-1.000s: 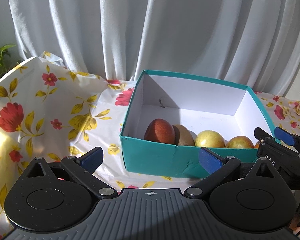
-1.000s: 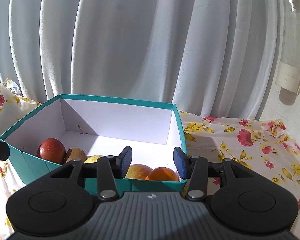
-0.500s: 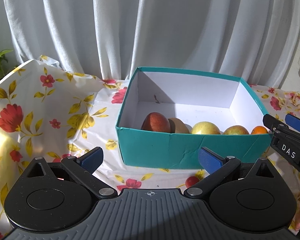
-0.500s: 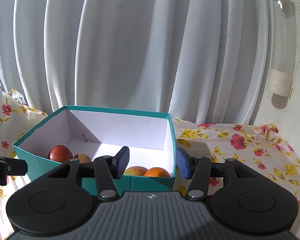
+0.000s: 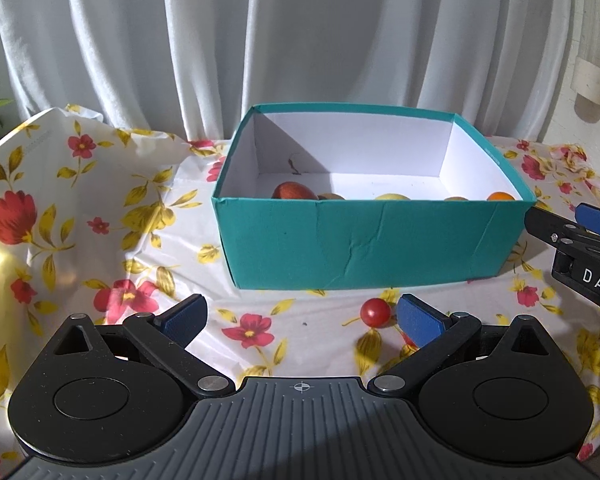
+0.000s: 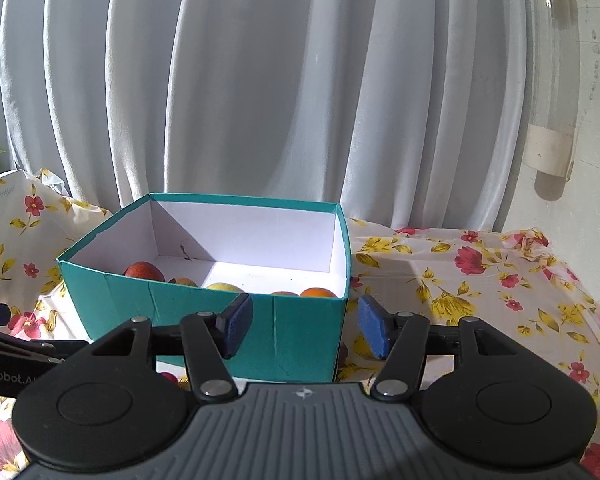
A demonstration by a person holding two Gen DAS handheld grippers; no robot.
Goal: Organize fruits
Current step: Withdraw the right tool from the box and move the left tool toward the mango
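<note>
A teal box with white inner walls stands on the flowered cloth. In it lie a red apple, a brown kiwi, a yellow fruit and an orange. A small round red fruit rests on the cloth in front of the box, just beside the right finger of my left gripper. That gripper is open and holds nothing. My right gripper hovers short of the box's near right corner. Its jaws are opening, with nothing between them.
White curtains hang right behind the table. A white flowered bag rises at the left. A transparent tube is fixed to the wall at the right. Flowered cloth lies bare to the right of the box.
Both grippers have drawn back from the box, which now looks smaller and farther. The right jaws have spread wider. The small red fruit has come into the left wrist view.
</note>
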